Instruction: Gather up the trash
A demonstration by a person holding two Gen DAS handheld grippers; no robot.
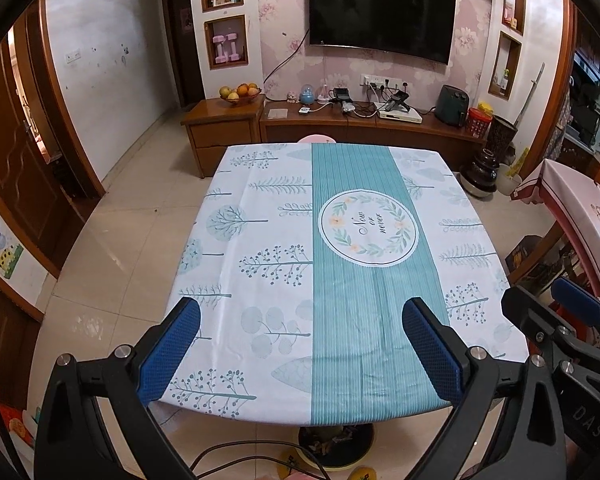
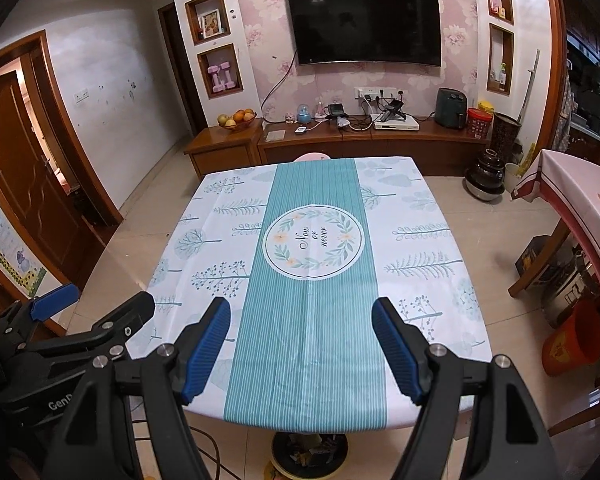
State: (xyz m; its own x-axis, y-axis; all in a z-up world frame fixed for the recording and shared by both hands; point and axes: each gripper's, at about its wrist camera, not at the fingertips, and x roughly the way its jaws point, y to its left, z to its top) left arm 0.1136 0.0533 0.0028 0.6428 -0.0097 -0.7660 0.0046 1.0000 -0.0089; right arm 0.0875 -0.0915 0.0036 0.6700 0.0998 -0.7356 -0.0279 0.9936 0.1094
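Hovering over the table's (image 1: pixel 340 184) near edge, L gripper (image 1: pixel 300 354) spread w/ nothing between; R gripper (image 2: pixel 302 350) beside it, also spread, empty. Both angled down, prob. poised to start. No trash visible on the cloth.

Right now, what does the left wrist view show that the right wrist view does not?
Only the left wrist view shows the left gripper head on, jaws open and empty, with the right gripper at its right edge. Only the right wrist view shows the orange bucket on the floor and the right gripper from behind, open and empty. Both show the table with its tree-patterned cloth, no trash visible on it, the television and the fruit bowl.
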